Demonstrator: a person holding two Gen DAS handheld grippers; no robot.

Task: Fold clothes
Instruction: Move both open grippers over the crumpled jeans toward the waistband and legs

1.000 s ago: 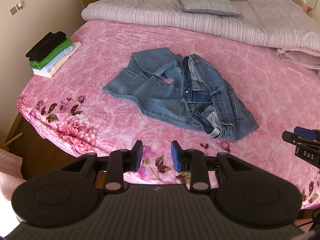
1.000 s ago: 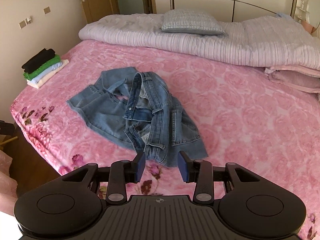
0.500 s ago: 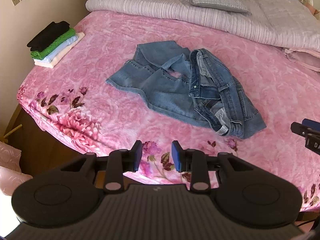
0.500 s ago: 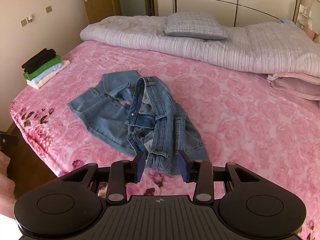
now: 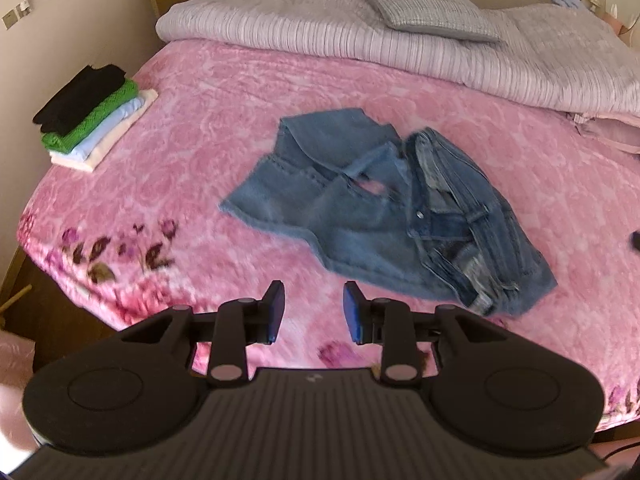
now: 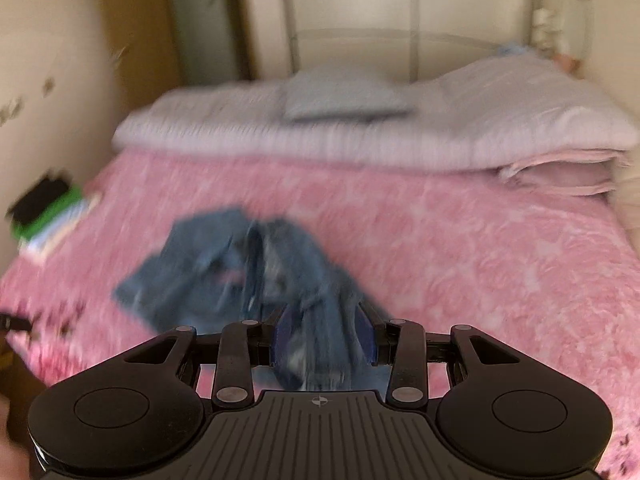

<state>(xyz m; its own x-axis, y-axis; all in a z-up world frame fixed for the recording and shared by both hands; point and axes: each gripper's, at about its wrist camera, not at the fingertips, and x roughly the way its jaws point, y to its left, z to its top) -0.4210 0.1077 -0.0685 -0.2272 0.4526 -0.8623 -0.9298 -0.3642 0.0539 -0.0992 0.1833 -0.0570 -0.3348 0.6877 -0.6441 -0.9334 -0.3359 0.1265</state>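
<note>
The bed [image 5: 208, 128] carried a striped quilt [image 5: 320, 36], crumpled jeans [image 5: 360, 216] at centre and a stack of folded clothes [image 5: 92, 116] far left. Left claw [image 5: 313, 312] open, empty; right claw [image 6: 323, 340] open over the jeans' near edge.

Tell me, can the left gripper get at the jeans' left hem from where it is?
Probably yes: the left gripper is open and empty over bare pink blanket, with nothing between it and the jeans.

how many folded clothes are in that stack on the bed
4, piled at the bed's left edge: black knit top uppermost, green knit beneath it, pale blue garment next, cream garment at the bottom. Thinner layers may be hidden.
</note>
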